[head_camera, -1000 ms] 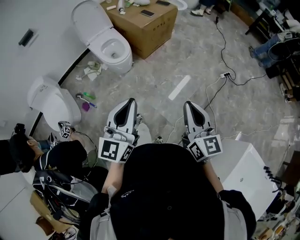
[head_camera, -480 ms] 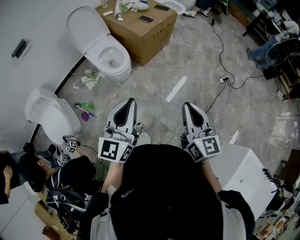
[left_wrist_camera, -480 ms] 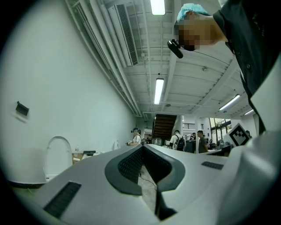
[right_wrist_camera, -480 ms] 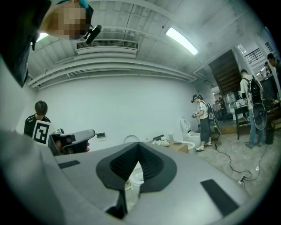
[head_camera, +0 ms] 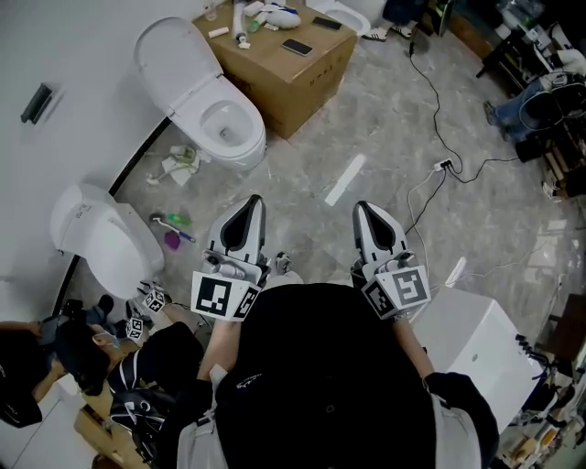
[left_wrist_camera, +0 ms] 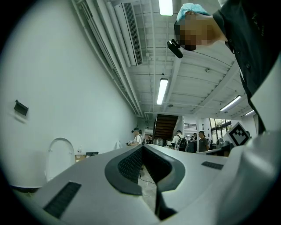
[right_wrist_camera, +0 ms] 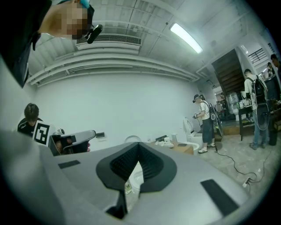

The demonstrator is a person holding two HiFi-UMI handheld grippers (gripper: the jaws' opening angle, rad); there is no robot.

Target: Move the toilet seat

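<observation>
Left claw (head_camera: pixel 250 203) and right claw (head_camera: pixel 364 211) are both closed tight with nothing between the jaws, side by side above the floor, while the toilet seat (head_camera: pixel 248 123) lies on the white toilet (head_camera: pixel 240 149) beside the cardboard box (head_camera: pixel 288 69), well apart from them.

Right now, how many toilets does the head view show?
2: open toilet beside the cardboard box; closed toilet by the left wall. A white shape at top edge may be another.
</observation>
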